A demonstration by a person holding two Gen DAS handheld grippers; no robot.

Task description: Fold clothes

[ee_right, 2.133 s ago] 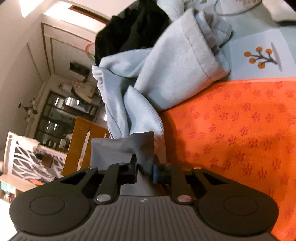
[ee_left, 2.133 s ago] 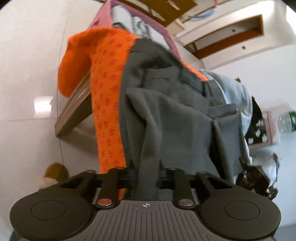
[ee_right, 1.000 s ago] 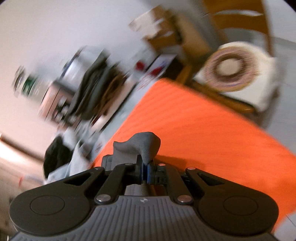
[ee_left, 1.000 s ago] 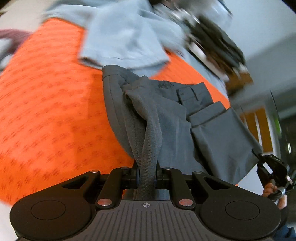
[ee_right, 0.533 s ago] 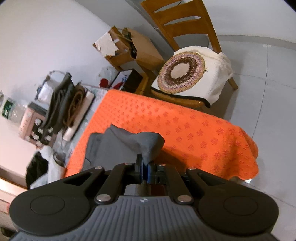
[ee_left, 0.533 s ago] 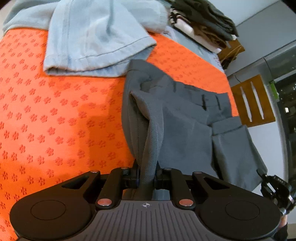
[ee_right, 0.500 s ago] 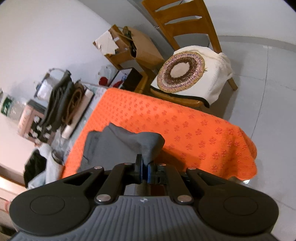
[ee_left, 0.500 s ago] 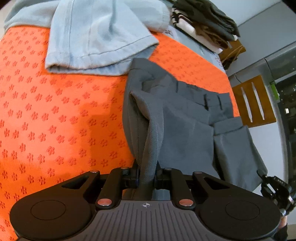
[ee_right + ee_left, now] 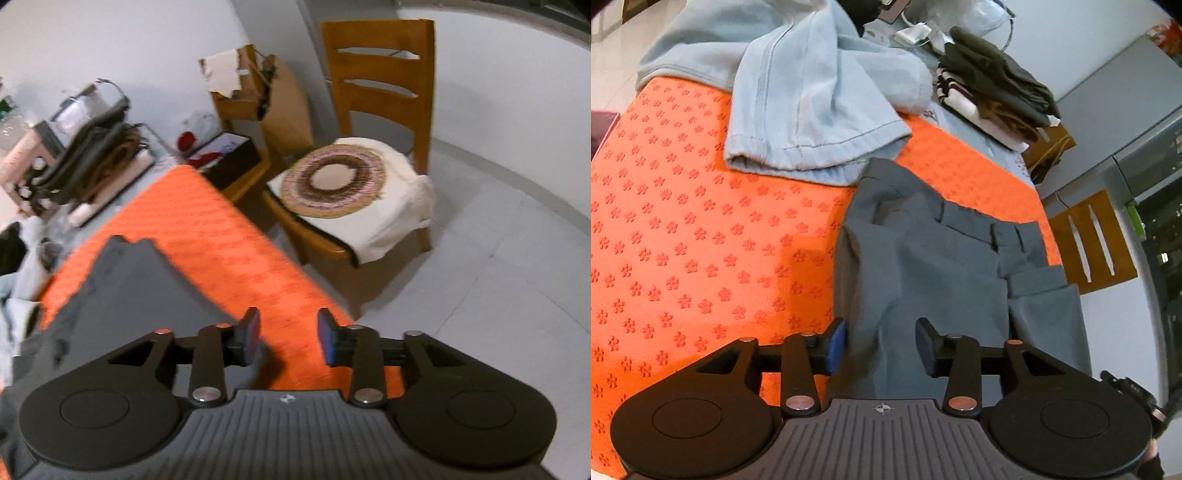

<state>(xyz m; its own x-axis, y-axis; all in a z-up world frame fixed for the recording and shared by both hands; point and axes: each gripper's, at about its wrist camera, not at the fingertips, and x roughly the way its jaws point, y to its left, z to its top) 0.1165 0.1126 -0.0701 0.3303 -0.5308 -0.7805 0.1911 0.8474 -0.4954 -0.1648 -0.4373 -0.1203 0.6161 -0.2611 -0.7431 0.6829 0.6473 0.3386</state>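
Both tongs, left tongs [image 9: 881, 345] and right tongs [image 9: 288, 341], just let go and gape wide, holding nothing. Gray pants [image 9: 934, 258] lie soft and floppy; grab corners.

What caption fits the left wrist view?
Open left gripper above grey trousers lying on orange cloth, beside pale blue garment.

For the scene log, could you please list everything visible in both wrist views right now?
grey trousers: one, grey, flat on the orange cloth
orange cloth: one, orange, flower-patterned, over the table
light blue garment: one, crumpled at the cloth's far edge
folded clothes stack: one, dark and brown, beyond the cloth
wooden chair: one, brown, beside the table
round cushion: one, brown-ringed, on the chair seat
left gripper: open, over the trousers
right gripper: open, empty
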